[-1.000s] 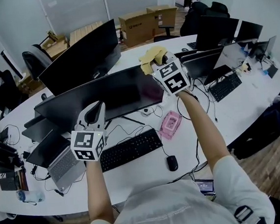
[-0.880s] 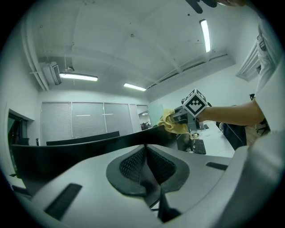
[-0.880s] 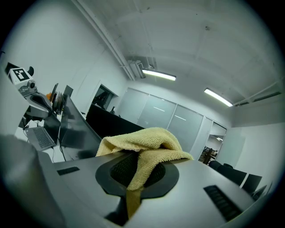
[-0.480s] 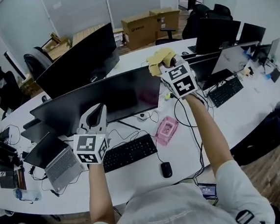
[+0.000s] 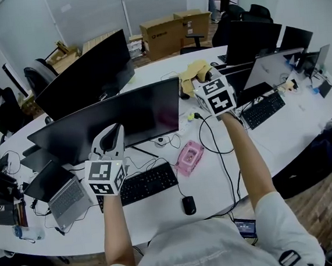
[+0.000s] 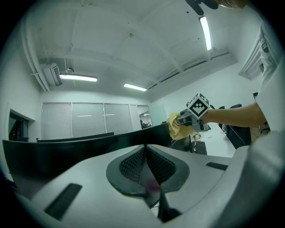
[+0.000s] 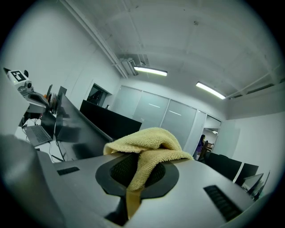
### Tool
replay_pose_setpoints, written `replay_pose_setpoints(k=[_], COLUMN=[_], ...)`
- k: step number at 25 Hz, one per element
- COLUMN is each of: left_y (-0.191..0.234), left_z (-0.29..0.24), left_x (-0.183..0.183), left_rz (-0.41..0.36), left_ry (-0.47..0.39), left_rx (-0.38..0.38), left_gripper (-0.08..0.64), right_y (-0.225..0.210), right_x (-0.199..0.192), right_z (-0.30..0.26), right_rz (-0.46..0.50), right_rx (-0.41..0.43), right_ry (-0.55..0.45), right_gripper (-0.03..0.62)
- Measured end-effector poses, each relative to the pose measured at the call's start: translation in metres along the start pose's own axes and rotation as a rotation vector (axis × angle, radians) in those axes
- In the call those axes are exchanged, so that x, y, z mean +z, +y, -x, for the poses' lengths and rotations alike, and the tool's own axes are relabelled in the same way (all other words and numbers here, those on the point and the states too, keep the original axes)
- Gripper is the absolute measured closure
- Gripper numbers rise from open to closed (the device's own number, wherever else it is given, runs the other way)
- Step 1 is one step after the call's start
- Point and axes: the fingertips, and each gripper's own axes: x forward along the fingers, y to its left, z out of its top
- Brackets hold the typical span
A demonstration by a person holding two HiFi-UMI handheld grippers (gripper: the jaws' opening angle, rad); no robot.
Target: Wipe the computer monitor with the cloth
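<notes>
The right gripper (image 7: pixel 133 178) is pinching the yellow cloth (image 7: pixel 147 144) tight, holding it beside the top right corner of the monitor (image 5: pixel 112 120), probably ready for wiping. The left gripper (image 5: pixel 115 134) is hovering closed and empty before the screen.

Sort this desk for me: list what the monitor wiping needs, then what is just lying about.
In the job:
yellow cloth, pinched in the right gripper
wide dark monitor nearest the person

Lying about:
keyboard
mouse
pink device
laptop
cardboard boxes
left gripper, shut and empty
</notes>
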Motion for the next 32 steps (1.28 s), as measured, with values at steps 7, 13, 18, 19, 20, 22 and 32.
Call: replay_pose_setpoints(k=[7, 13, 18, 19, 20, 22, 32], left_y=[-0.007, -0.004, -0.001, 0.0, 0.0, 0.0, -0.012], left_z=[-0.012, -0.014, -0.014, -0.014, -0.014, -0.014, -0.017], left_x=[0.004, 0.008, 0.005, 0.004, 0.003, 0.003, 0.002], left_rz=[-0.016, -0.031, -0.032, -0.032, -0.032, -0.032, -0.034], left_ry=[0.005, 0.005, 0.016, 0.018, 0.02, 0.022, 0.024], left_rx=[-0.006, 0.001, 0.003, 0.004, 0.004, 0.003, -0.017], left_gripper=[0.529, 0.529, 0.529, 0.529, 0.529, 0.529, 0.529], right_y=[-0.011, 0.001, 0.016, 0.019, 0.022, 0.023, 0.032], right_x=[-0.003, 0.014, 0.016, 0.018, 0.019, 0.019, -0.007], right_z=[0.001, -0.011, -0.026, -0.027, -0.027, -0.026, -0.022], right_rz=[-0.052, -0.085, -0.099, -0.089, -0.076, -0.061, -0.167], right_rx=[0.022, 0.077, 0.123, 0.129, 0.131, 0.131, 0.152], right_ry=[-0.048, -0.122, -0.131, -0.136, -0.141, -0.148, -0.133], right_gripper=[0.557, 0.557, 0.557, 0.557, 0.557, 0.557, 0.558])
